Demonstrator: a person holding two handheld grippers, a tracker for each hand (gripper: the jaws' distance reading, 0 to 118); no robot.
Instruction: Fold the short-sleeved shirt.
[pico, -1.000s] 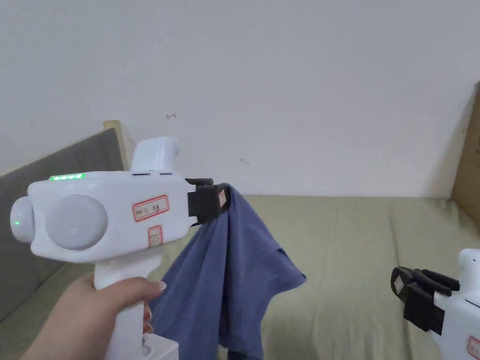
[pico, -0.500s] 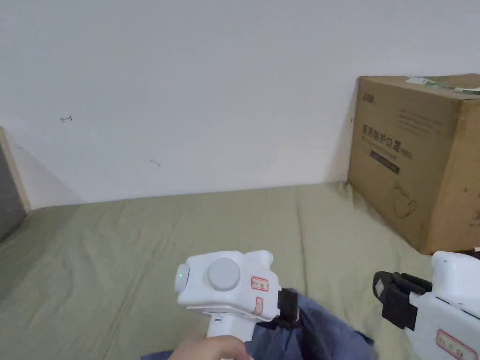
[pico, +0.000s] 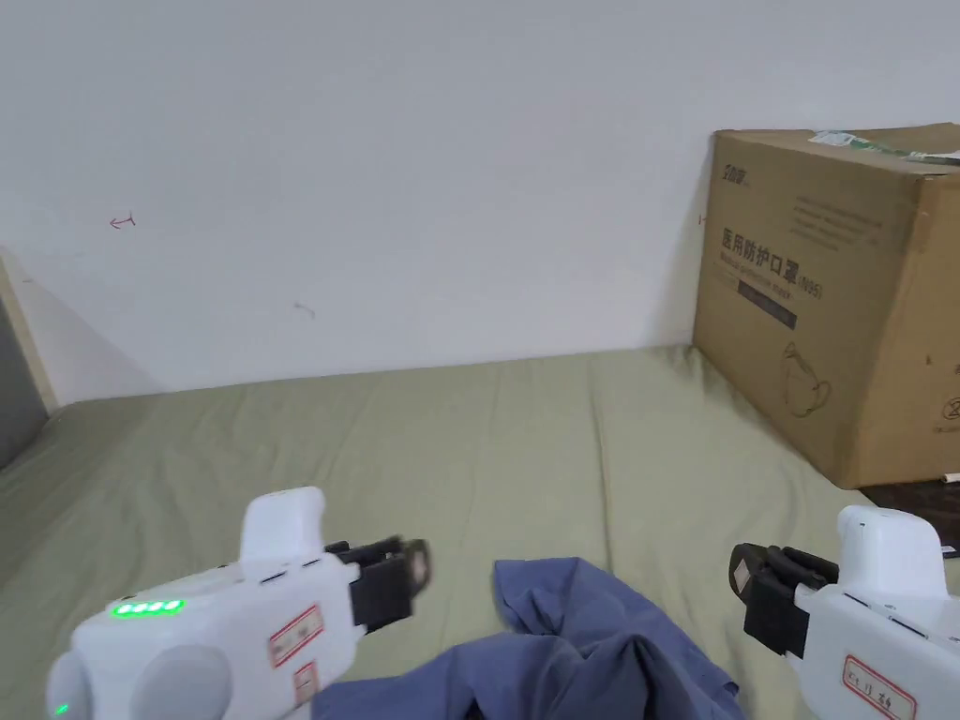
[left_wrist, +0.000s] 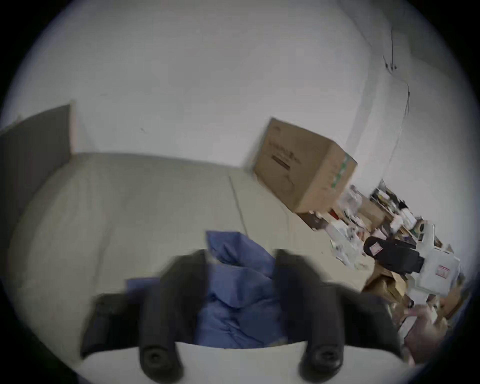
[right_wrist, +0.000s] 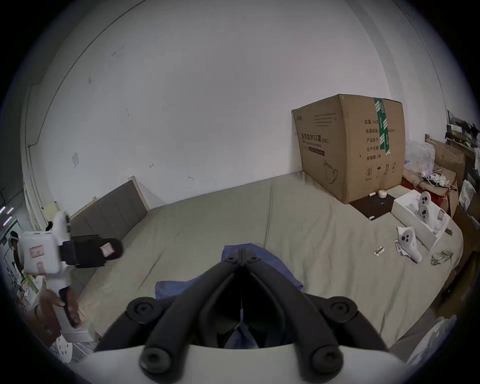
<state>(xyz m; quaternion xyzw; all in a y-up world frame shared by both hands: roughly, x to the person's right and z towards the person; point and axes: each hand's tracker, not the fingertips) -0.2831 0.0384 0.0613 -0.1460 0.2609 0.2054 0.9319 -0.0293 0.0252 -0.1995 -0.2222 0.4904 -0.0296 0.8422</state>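
Two handheld tools hang above a bed covered in an olive-green sheet, with a crumpled blue short-sleeved shirt lying on the sheet between them. In the head view the left tool sits low on the left, its white body showing a strip of green lights, its black jaws pointing right toward the shirt and standing apart from the cloth. The left gripper view, blurred, shows that tool's two jaws spread wide with the shirt seen through the gap beyond them, so the left tool is open and holds nothing. The right tool sits low on the right in the head view, jaws pointing left, just beside the shirt's right edge but clear of it. In the right gripper view its jaws meet at their tips with no cloth pinched there, so the right tool is closed and empty; the shirt lies on the sheet past and under the jaw tips.

The right gripper view also shows the left tool farther off at the left, with a hand around its grip.

A large brown cardboard box stands on the bed's far right corner against the white wall. A grey padded headboard closes the bed's left end. To the right of the box, small white objects and a shallow white box lie on the sheet.
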